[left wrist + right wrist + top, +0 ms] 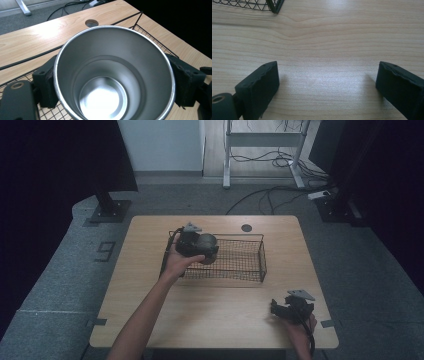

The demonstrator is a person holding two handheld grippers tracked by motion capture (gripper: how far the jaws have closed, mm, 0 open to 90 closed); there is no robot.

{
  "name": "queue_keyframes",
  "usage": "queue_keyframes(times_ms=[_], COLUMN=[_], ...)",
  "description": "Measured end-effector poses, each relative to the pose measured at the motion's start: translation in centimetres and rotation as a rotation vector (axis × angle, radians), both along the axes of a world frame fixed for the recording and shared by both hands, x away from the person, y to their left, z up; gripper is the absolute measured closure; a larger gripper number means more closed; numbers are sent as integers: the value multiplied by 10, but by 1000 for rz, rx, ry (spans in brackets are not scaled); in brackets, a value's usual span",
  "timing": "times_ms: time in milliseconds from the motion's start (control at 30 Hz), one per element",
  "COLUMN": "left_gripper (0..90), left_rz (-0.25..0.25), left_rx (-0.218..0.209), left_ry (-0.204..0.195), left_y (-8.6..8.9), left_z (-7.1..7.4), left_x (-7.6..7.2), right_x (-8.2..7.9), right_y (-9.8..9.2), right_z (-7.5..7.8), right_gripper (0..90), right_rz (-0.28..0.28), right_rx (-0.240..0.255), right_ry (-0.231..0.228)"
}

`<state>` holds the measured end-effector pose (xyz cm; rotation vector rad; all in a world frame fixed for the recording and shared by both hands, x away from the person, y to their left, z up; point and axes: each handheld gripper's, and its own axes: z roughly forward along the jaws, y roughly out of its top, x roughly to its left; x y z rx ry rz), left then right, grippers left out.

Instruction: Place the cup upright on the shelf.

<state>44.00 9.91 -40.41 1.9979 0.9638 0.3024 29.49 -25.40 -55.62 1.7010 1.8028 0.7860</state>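
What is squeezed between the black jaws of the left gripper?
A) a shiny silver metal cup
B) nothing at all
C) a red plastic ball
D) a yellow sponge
A: in the left gripper view the shiny silver metal cup sits between the two black jaws of the left gripper, over the black wire basket.

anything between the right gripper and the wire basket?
No: bare wood of the table lies between the right gripper, jaws open, and the wire basket corner, in the right gripper view.

Counted on the one bench (150, 290): one steel cup (113, 72), one wire basket (240, 262), and two hand-held tools, left (197, 251) and right (286, 311).
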Motion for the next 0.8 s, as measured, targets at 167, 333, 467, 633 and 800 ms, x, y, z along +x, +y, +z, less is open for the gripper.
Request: queue_keyframes(times_ms=[167, 333, 467, 633, 800], left_gripper=[145, 144, 144, 144, 144], left_rz=[1, 8, 15, 23, 18], left_rx=[15, 39, 60, 73, 75], left_ry=[8, 2, 0, 12, 21], left_y=[-2, -6, -7, -7, -11], left_z=[-5, -10, -14, -21, -27], left_x=[4, 8, 12, 17, 20], right_x=[0, 0, 0, 0, 0], right_y=[0, 0, 0, 0, 0], right_z=[0, 0, 0, 0, 0], right_gripper=[49, 49, 49, 49, 49], right_rz=[0, 0, 0, 0, 0], right_rx=[0, 0, 0, 0, 0], right_ry=[0, 0, 0, 0, 0])
